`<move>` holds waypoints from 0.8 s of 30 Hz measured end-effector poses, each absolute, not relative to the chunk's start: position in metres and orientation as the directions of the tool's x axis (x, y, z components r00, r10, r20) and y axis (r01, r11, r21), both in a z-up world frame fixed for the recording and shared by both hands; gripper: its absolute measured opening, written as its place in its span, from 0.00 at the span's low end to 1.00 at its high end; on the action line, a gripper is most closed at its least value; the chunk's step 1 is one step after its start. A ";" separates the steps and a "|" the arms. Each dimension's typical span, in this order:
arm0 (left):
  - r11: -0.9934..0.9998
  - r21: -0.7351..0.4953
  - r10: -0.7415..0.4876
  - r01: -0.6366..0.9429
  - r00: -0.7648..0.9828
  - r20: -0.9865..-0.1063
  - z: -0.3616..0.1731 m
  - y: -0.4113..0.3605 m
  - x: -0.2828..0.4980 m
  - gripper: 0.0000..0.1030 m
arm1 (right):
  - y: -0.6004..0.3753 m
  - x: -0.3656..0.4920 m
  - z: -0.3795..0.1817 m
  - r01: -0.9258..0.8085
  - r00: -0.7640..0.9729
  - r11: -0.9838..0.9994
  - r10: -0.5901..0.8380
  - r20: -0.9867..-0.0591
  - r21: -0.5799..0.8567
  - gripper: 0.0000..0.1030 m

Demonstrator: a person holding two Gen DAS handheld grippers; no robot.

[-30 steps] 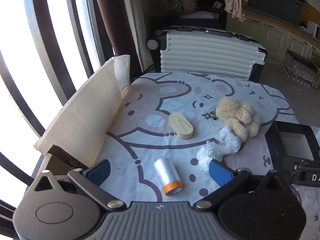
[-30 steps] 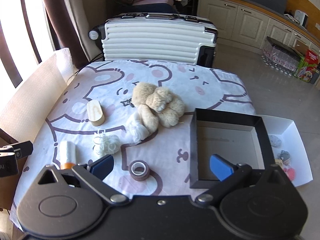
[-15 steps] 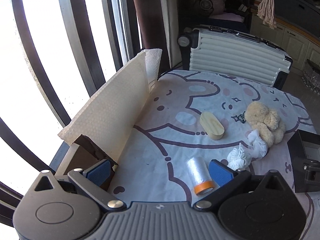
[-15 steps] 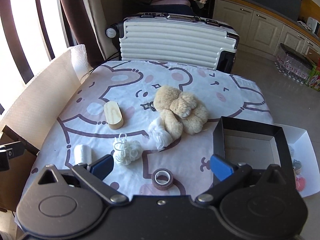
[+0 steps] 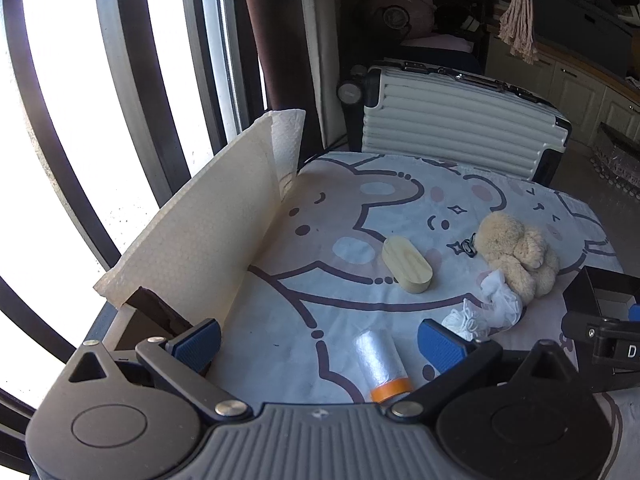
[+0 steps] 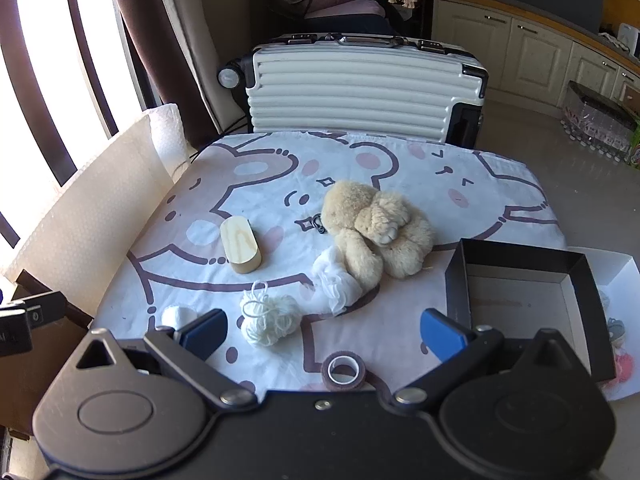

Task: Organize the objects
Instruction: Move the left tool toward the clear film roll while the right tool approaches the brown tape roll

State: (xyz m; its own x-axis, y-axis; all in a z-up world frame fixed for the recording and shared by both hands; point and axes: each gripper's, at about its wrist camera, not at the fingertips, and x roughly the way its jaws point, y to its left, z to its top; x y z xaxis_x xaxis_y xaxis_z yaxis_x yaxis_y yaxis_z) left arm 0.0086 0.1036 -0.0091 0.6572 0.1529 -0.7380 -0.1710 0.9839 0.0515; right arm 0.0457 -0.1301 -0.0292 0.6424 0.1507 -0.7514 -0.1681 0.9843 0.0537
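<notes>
The left gripper (image 5: 318,340) and right gripper (image 6: 324,330) are both wide open and holding nothing, and they have been swinging left. The teddy bear (image 6: 376,226) is still lying beside the empty black box (image 6: 520,300), so nothing is being put away yet.

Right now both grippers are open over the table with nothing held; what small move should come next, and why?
Probably lower the right gripper onto the tape roll. It is open and empty, the roll lies just below its fingers, and the black box stands open to its right. The left gripper, also open, sits nearer the clear-film roll.
</notes>
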 end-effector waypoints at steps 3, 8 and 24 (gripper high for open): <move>0.986 0.050 0.141 -0.157 0.643 -0.753 -0.019 0.102 0.021 1.00 | -0.128 0.054 -0.036 -0.175 0.639 0.983 0.162 -0.752 0.063 1.00; 0.987 0.053 0.137 -0.151 0.620 -0.772 -0.036 0.106 0.038 1.00 | -0.122 0.072 -0.056 -0.193 0.615 0.980 0.156 -0.773 0.044 1.00; 0.991 0.032 0.097 -0.131 0.531 -0.842 -0.088 0.101 0.093 1.00 | -0.119 0.123 -0.104 -0.195 0.530 0.980 0.136 -0.837 0.035 1.00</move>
